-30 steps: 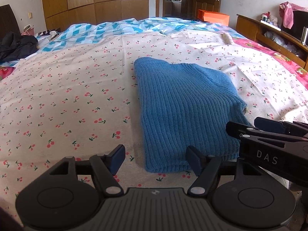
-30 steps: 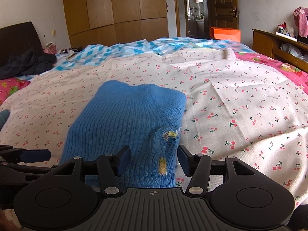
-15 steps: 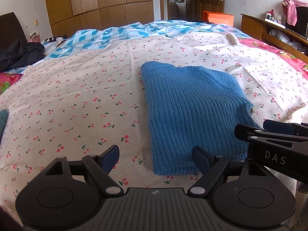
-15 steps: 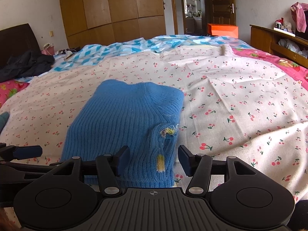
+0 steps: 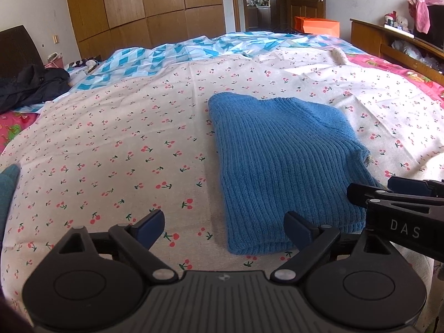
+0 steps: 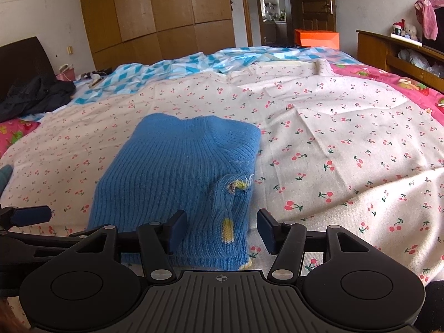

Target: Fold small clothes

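Note:
A blue ribbed knit sweater point(image 5: 280, 163) lies folded into a rectangle on the cherry-print sheet point(image 5: 125, 144). My left gripper point(image 5: 224, 230) hovers at its near left corner. Its jaws are opening wide, the sweater's near edge lies between them, and the pads touch nothing. My right gripper point(image 6: 222, 231) stands open over the near right corner of the sweater point(image 6: 177, 172). The yellow-trimmed cuff point(image 6: 230, 222) lies between its pads without being pinched. Each gripper's fingers also show at the edge of the other's view.
The bed carries a blue-and-white diamond sheet point(image 5: 166, 55) at the back, and dark clothes point(image 5: 30, 86) lie far left. A teal cloth point(image 5: 7, 188) shows at the left edge. A wooden shelf unit point(image 5: 388, 44) runs along the right, an orange box point(image 5: 319, 25) behind the bed.
The left gripper's jaws have spread much wider around the sweater's near corner. The right gripper and the sweater have stayed as they were.

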A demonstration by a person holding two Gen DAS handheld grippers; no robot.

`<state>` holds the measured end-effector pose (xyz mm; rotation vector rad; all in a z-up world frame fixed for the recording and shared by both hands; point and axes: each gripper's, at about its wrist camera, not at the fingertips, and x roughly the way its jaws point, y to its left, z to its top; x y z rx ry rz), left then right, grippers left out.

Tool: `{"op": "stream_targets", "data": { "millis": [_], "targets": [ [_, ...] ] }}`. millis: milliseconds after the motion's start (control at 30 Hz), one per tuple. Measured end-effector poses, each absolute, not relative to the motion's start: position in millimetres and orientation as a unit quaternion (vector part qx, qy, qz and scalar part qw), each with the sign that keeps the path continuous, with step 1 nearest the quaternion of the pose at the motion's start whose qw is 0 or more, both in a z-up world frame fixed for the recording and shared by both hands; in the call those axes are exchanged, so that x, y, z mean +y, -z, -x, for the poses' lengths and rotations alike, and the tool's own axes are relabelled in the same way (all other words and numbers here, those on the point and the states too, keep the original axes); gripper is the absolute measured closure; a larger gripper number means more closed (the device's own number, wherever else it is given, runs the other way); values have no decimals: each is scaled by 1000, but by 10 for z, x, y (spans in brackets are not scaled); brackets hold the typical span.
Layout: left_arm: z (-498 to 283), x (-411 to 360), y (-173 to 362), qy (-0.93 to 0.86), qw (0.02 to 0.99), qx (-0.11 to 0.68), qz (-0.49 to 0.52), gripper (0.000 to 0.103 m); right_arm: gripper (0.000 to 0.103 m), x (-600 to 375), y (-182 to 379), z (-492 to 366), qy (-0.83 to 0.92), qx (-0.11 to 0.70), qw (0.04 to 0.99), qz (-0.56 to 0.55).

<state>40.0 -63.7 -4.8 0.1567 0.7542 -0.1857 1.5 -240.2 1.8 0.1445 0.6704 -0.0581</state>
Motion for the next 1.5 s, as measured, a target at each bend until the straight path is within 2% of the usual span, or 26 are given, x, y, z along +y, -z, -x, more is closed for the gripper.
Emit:
{"op": "stream_targets", "data": {
  "millis": [233,767,1500],
  "targets": [
    [-413,-565,109,102,913,394,-43,3,43,-2411,-46,78,35,335,939,-69],
    [-293,-573,140,97,906,410,-46,2,36,-2399,-25,218,49,376,923,-68],
    [-279,-586,130,98,904,413,-45,1,34,-2423,-55,243,62,377,921,-70]
  ]
}}
